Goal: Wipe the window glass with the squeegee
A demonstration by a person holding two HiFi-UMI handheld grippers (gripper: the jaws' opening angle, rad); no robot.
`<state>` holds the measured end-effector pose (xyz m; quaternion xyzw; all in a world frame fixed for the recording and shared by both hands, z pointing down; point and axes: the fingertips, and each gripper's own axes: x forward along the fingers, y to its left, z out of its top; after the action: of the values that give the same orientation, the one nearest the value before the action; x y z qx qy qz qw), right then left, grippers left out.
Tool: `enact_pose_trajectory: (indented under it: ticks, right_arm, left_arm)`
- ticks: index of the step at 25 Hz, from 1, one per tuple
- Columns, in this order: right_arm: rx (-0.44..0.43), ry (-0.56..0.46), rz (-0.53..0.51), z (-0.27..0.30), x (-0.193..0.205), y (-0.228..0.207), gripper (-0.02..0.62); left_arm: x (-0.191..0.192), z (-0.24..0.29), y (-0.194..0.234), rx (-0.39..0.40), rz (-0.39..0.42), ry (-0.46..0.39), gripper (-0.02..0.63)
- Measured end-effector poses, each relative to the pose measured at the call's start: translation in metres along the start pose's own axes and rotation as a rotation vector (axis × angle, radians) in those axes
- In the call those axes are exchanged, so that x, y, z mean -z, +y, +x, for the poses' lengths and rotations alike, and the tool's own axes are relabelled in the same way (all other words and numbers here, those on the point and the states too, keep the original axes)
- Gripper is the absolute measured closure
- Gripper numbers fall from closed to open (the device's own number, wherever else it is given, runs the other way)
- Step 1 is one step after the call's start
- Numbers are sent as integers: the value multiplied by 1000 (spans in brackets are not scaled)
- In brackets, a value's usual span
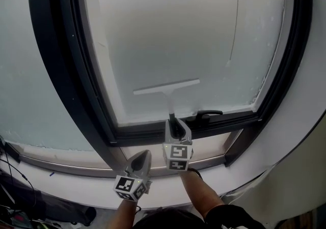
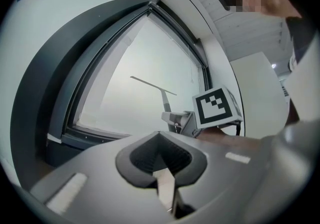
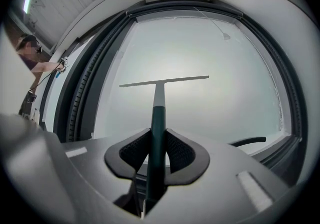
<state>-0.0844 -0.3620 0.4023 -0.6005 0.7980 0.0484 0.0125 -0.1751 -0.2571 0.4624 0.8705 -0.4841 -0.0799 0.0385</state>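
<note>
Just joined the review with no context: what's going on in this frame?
A person stands at a window with a gripper in each hand. The right gripper is shut on the handle of the squeegee. Its blade looks to be on the lower part of the glass, just above the window handle. The left gripper is shut on nothing and hangs lower, to the left of the right one, taking no part in the wipe.

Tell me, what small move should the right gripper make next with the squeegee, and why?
Probably pull the squeegee straight down toward the lower frame. The right gripper is shut on its handle, the blade lies nearly level across the lower window glass, and a strip of glass lies below it.
</note>
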Motion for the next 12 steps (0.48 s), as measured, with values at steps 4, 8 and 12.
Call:
enact_pose_trajectory:
  ticks: [4,8,12]
  right_arm:
    - [-2,19,0,-3,9,2,499]
    - [-2,42,13,-5,20,3,499]
    - [-2,64,27,-7,32,6,499]
  left_arm:
    - [7,0,2,0,0,17,606]
    - [8,2,1,-2,-32,0,606]
    - [12,-1,4,-6,-20,15,606]
